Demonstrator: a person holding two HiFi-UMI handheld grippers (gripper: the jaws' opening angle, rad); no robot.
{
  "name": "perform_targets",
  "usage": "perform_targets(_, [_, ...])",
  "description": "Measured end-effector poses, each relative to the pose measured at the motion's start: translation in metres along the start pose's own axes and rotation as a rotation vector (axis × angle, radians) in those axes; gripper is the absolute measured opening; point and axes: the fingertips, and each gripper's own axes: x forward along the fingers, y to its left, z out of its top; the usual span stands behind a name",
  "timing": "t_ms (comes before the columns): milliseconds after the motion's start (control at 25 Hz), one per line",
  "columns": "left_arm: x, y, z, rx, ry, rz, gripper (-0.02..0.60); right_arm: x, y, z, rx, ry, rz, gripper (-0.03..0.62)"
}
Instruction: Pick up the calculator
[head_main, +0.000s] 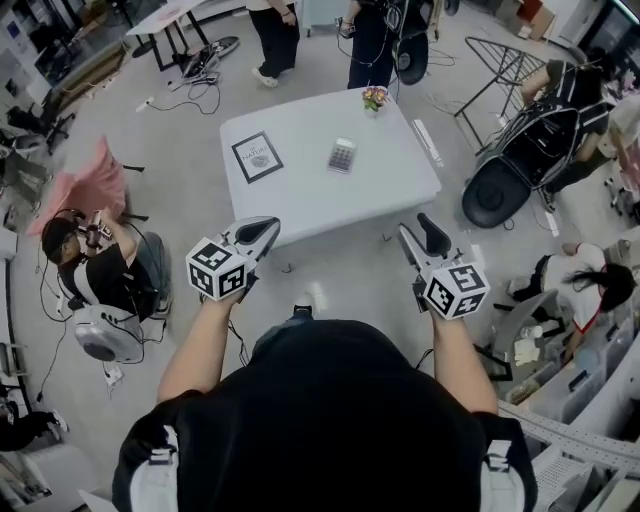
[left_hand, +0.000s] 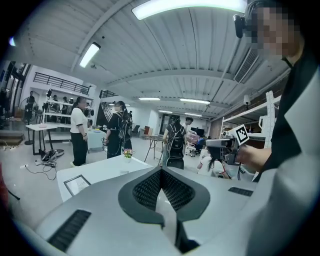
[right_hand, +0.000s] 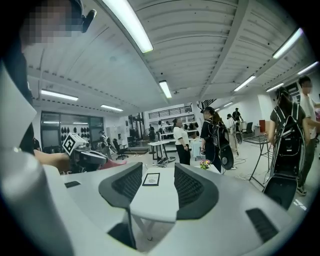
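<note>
White table (head_main: 300, 190) sits ahead of both grippers and lower than them; neither tool is over it, and both are well apart from everything on it.

Left gripper (head_main: 265, 230) is held in the air short of the table's near edge. In its own view the pads (left_hand: 150, 187) meet at the tip, so it is clenched on nothing.

Right gripper (head_main: 417, 229) is level with the left one, off the table's near right corner. Its jaws stand apart and released, and bare tabletop (right_hand: 155, 197) shows through the gap.

Framed card (head_main: 257, 157) lies flat ahead of the left gripper, on the table's left half. From the right gripper it lines up in the jaw gap (right_hand: 151, 179).

Calculator (head_main: 342, 155) lies flat near the table's middle, just right of the card, ahead and between the two tools' lines. I can't pick it out in the right gripper view, possibly because a jaw covers it.

Small flower pot (head_main: 374, 98) is on the far edge, beyond the calculator.
</note>
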Motion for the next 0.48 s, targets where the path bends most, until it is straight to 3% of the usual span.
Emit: perform_targets(480, [0.036,0.11,0.006,-0.005,0.047,-0.097,0.017,0.105,0.001,0.008,0.016,0.018,-0.073,0.212])
